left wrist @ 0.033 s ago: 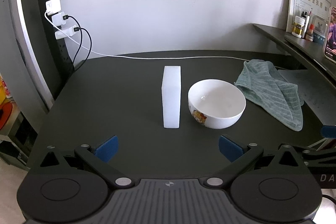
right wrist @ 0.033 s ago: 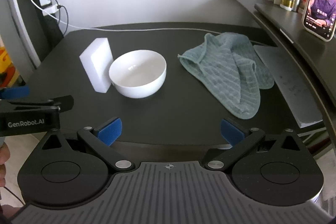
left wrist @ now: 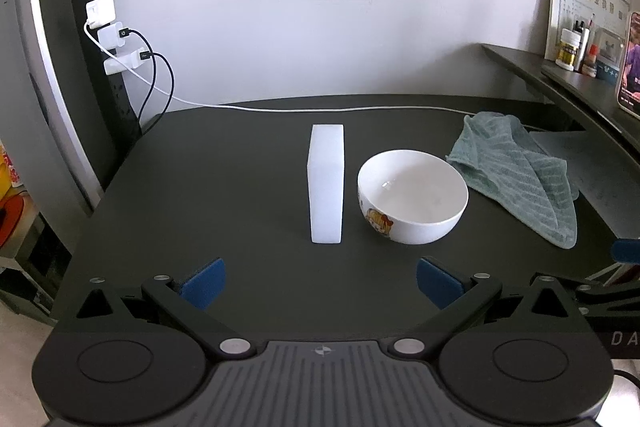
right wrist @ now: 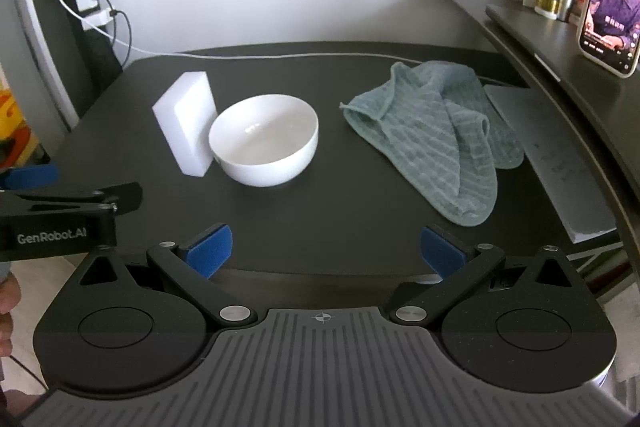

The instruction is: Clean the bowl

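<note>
No visible change, bowl (left wrist: 413,196), sponge (left wrist: 326,183), cloth (left wrist: 516,171) and both tongs unmoved

left gripper (left wrist: 320,281): blue pads spread wide, empty, over near table (left wrist: 224,187) edge | white sponge block (left wrist: 327,183): upright on edge, mid-table | white bowl (left wrist: 413,197): just right of block, cartoon print on side | green cloth (left wrist: 516,171): crumpled, right of bowl

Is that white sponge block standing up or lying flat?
Standing up: the white sponge block rests on a narrow edge on the table, beside the bowl.
</note>
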A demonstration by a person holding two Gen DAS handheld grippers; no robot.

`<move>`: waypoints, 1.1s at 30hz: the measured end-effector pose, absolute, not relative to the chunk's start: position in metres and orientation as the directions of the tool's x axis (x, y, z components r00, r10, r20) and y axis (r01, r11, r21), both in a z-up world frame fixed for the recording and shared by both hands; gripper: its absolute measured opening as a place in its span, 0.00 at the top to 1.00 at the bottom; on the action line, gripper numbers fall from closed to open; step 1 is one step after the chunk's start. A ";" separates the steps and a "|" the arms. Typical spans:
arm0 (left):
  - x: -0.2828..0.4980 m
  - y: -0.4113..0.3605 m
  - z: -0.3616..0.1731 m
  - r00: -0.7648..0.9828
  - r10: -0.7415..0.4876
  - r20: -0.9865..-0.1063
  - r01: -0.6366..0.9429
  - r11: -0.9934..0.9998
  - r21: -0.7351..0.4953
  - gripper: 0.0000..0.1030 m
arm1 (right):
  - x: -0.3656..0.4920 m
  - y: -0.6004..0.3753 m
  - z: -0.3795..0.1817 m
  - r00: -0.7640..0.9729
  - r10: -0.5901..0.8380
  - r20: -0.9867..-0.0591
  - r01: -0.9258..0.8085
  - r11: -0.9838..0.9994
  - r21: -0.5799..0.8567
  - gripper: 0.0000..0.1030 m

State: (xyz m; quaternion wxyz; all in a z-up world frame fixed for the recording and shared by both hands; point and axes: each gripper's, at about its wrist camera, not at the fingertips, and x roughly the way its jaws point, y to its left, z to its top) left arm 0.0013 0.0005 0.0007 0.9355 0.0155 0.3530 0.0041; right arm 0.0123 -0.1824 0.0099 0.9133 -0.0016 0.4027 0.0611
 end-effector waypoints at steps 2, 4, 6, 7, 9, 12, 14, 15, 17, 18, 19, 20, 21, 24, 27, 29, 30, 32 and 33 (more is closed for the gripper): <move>0.003 0.001 0.002 0.749 0.014 -0.662 0.007 1.000 0.029 0.01 | 0.013 -0.181 0.010 0.669 0.108 -0.736 -0.115 0.993 0.042 0.00; 0.004 0.002 0.002 0.748 0.010 -0.664 0.010 1.000 0.026 0.01 | 0.015 -0.178 0.012 0.669 0.106 -0.735 -0.118 0.992 0.035 0.00; 0.003 0.003 0.003 0.754 0.007 -0.657 0.012 1.000 0.024 0.01 | 0.013 -0.180 0.013 0.680 0.139 -0.720 -0.134 0.989 0.065 0.00; 0.000 0.004 0.002 0.760 0.006 -0.650 0.013 1.000 0.024 0.01 | 0.013 -0.179 0.014 0.679 0.143 -0.720 -0.139 0.988 0.065 0.00; -0.001 0.004 -0.001 0.762 0.005 -0.648 0.015 1.000 0.025 0.01 | 0.011 -0.180 0.011 0.684 0.145 -0.715 -0.139 0.988 0.067 0.00; 0.000 -0.005 -0.001 0.760 0.019 -0.650 0.009 0.999 0.041 0.01 | 0.010 -0.183 0.007 0.681 0.147 -0.717 -0.144 0.987 0.066 0.00; 0.000 -0.005 -0.001 0.758 0.020 -0.652 0.008 0.999 0.040 0.01 | 0.012 -0.181 0.009 0.675 0.146 -0.723 -0.141 0.988 0.068 0.00; 0.001 -0.004 0.000 0.756 0.019 -0.655 0.007 0.999 0.037 0.01 | 0.012 -0.181 0.009 0.675 0.148 -0.723 -0.142 0.987 0.069 0.00; 0.002 -0.004 0.001 0.755 0.021 -0.655 0.005 0.999 0.038 0.01 | 0.012 -0.181 0.009 0.675 0.149 -0.723 -0.144 0.987 0.069 0.00; 0.002 -0.004 0.001 0.756 0.023 -0.655 0.004 0.999 0.040 0.01 | 0.013 -0.181 0.010 0.674 0.151 -0.723 -0.145 0.987 0.071 0.00; 0.002 -0.004 0.001 0.756 0.024 -0.654 0.004 0.999 0.042 0.01 | 0.013 -0.181 0.010 0.674 0.152 -0.723 -0.146 0.987 0.072 0.00; 0.002 -0.004 0.001 0.757 0.024 -0.653 0.004 0.999 0.042 0.01 | 0.013 -0.181 0.010 0.673 0.153 -0.724 -0.146 0.987 0.072 0.00; 0.001 -0.004 0.001 0.758 0.024 -0.651 0.005 0.999 0.042 0.01 | 0.013 -0.181 0.010 0.673 0.153 -0.724 -0.147 0.986 0.072 0.00; 0.002 -0.004 0.002 0.759 0.022 -0.651 0.005 0.999 0.040 0.01 | 0.013 -0.180 0.011 0.673 0.153 -0.723 -0.150 0.986 0.069 0.00; 0.002 -0.003 0.003 0.758 0.020 -0.652 0.003 0.999 0.034 0.01 | 0.013 -0.181 0.012 0.675 0.154 -0.721 -0.153 0.986 0.067 0.00; 0.003 -0.003 0.003 0.759 0.021 -0.651 0.001 0.999 0.034 0.01 | 0.013 -0.180 0.013 0.676 0.153 -0.720 -0.153 0.986 0.066 0.00; 0.003 -0.003 0.004 0.760 0.022 -0.650 0.001 0.999 0.035 0.01 | 0.012 -0.178 0.013 0.678 0.152 -0.720 -0.153 0.986 0.064 0.00; 0.002 -0.003 0.003 0.761 0.023 -0.649 0.000 0.999 0.036 0.01 | 0.012 -0.177 0.013 0.678 0.152 -0.719 -0.155 0.986 0.063 0.00; 0.002 -0.003 0.003 0.761 0.023 -0.648 0.000 0.999 0.036 0.01 | 0.012 -0.177 0.013 0.678 0.153 -0.719 -0.157 0.986 0.062 0.00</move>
